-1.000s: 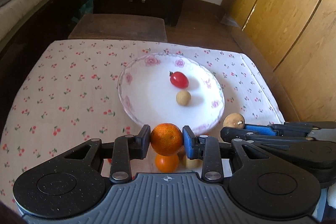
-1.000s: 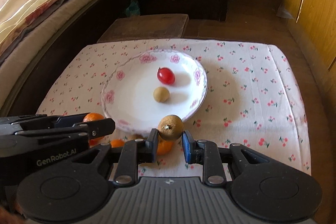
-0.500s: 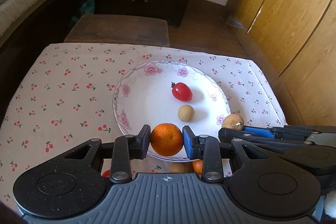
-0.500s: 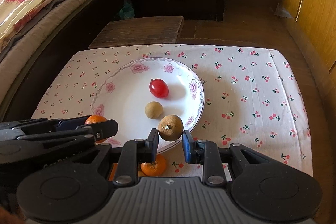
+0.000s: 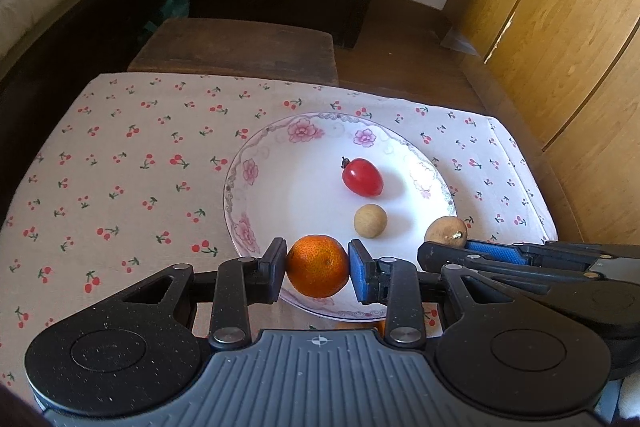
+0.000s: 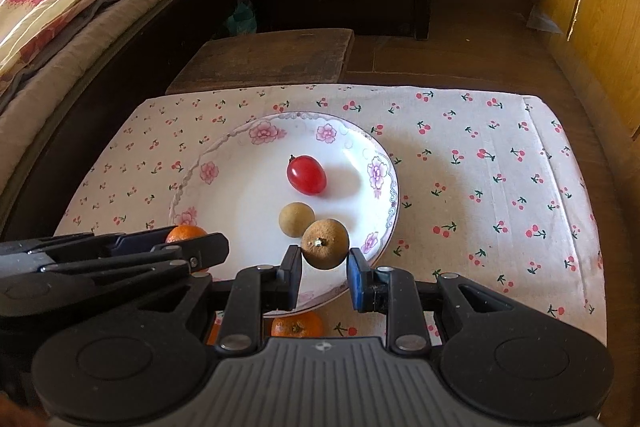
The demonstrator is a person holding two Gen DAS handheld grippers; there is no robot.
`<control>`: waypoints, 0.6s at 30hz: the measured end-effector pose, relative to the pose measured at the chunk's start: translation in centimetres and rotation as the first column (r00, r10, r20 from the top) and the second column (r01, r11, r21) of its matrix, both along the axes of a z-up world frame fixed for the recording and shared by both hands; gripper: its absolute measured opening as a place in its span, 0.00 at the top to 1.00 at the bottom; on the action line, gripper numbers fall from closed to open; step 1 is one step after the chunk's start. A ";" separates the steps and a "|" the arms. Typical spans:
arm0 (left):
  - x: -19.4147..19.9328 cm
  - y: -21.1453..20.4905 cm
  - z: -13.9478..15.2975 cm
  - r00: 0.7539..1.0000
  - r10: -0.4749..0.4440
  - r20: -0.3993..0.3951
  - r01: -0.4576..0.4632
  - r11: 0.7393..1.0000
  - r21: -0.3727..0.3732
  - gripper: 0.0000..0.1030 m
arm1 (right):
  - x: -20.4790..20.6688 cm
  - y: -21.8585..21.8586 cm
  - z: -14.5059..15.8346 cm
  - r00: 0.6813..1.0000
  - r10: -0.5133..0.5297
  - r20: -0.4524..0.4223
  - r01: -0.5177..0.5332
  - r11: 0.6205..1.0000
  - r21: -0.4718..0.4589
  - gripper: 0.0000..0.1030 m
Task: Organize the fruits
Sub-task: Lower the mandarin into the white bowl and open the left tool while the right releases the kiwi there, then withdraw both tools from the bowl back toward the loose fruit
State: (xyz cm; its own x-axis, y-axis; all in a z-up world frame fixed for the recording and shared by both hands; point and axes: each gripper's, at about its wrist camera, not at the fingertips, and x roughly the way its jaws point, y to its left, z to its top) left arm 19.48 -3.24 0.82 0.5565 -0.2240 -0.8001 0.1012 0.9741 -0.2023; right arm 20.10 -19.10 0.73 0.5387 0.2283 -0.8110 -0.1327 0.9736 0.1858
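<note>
With an orange (image 5: 318, 265) clamped in the left gripper (image 5: 318, 269) and a longan (image 6: 325, 243) in the right gripper (image 6: 324, 269), both are held over the plate (image 5: 256, 163), where lowering and release seem to be called for next.

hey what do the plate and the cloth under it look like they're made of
Plate: probably glazed ceramic or porcelain; glossy white, bright glare, printed pink flowers along a scrolled rim. Melamine can't be ruled out.
Cloth: woven fabric, likely cotton; matte, no shine, printed with small red cherries, draped over the table edge.
</note>
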 end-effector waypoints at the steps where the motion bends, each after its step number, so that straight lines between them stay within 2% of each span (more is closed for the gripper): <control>1: 0.0 0.0 0.0 1.000 0.001 0.001 -0.001 1.000 0.000 0.60 | 0.0 0.0 0.0 1.000 -0.001 0.000 0.001 1.000 0.000 0.75; 18: -0.2 0.2 0.5 1.000 0.009 0.015 -0.009 1.000 -0.002 0.59 | -0.1 -0.1 0.7 1.000 -0.017 0.025 0.017 1.000 0.011 0.74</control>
